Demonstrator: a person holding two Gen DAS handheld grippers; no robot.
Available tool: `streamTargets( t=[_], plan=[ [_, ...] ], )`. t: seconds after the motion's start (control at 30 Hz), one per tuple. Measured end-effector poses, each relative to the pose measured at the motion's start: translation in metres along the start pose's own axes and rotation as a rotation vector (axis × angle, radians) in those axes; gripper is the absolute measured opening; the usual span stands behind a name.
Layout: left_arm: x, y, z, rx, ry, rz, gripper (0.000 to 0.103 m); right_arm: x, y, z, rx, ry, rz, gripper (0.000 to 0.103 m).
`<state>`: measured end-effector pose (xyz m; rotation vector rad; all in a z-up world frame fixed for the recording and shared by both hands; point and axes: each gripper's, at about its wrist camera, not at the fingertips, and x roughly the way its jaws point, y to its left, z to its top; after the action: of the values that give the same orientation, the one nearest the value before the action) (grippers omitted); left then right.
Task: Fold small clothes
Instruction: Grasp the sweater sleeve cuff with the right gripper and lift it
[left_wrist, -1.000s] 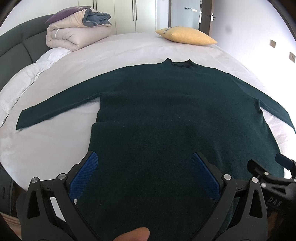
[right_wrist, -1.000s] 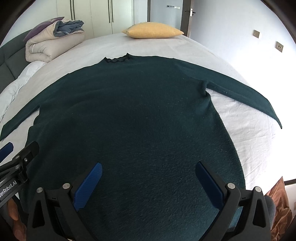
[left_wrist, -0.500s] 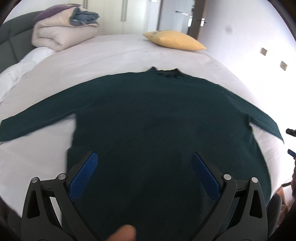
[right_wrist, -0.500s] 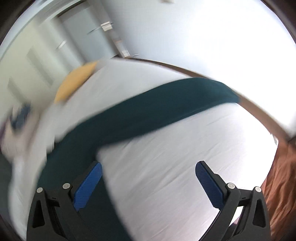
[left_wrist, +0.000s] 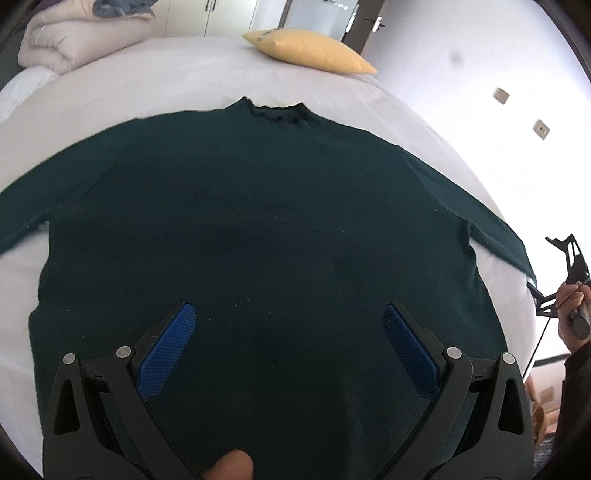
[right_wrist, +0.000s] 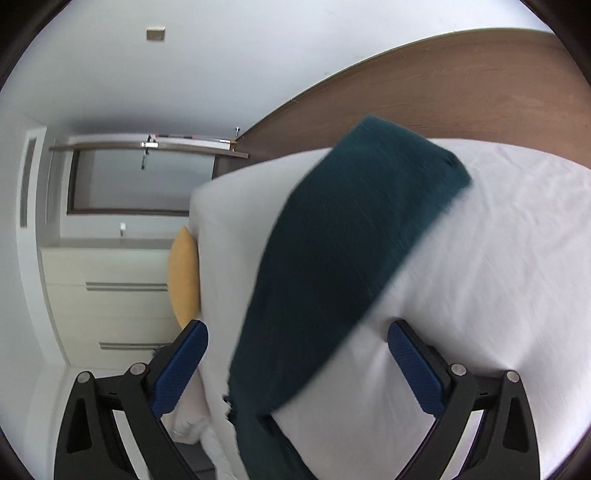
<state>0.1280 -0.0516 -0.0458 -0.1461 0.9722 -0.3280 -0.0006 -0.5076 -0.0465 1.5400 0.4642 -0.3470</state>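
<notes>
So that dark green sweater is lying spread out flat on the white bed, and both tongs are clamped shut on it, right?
Not quite. The sweater does lie spread flat on the white bed, but neither pair of tongs grips it. The left wrist view shows the left tongs open above the sweater's body; the right wrist view shows the right tongs open around its sleeve.

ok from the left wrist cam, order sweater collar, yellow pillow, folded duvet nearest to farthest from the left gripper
From the left gripper:
1. sweater collar, straight ahead, mid-bed.
2. yellow pillow, beyond it, slightly right.
3. folded duvet, far left corner; close to the pillow's range.
</notes>
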Motion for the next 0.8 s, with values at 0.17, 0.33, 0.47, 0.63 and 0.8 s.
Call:
streamTargets(
  t=[0.17, 0.33, 0.47, 0.63, 0.8],
  plan=[
    [0.010, 0.004, 0.003, 0.016, -0.001, -0.002, 0.103, 0.018, 0.006, 0.016, 0.083, -0.021, 0.034, 0.092],
    [0.017, 0.017, 0.006, -0.031, -0.003, -0.046, 0.103, 0.020, 0.000, 0.011, 0.177, -0.104, 0.079, 0.084],
    [0.023, 0.021, 0.011, -0.033, -0.005, -0.055, 0.103, 0.021, 0.003, 0.017, 0.172, -0.139, 0.062, 0.070],
    [0.033, 0.027, 0.025, -0.053, -0.012, -0.074, 0.103, 0.026, 0.008, 0.042, 0.127, -0.151, 0.030, 0.035],
    [0.044, 0.036, 0.041, -0.071, -0.016, -0.100, 0.103, 0.030, 0.025, 0.048, 0.010, -0.183, -0.070, 0.013]
  ],
)
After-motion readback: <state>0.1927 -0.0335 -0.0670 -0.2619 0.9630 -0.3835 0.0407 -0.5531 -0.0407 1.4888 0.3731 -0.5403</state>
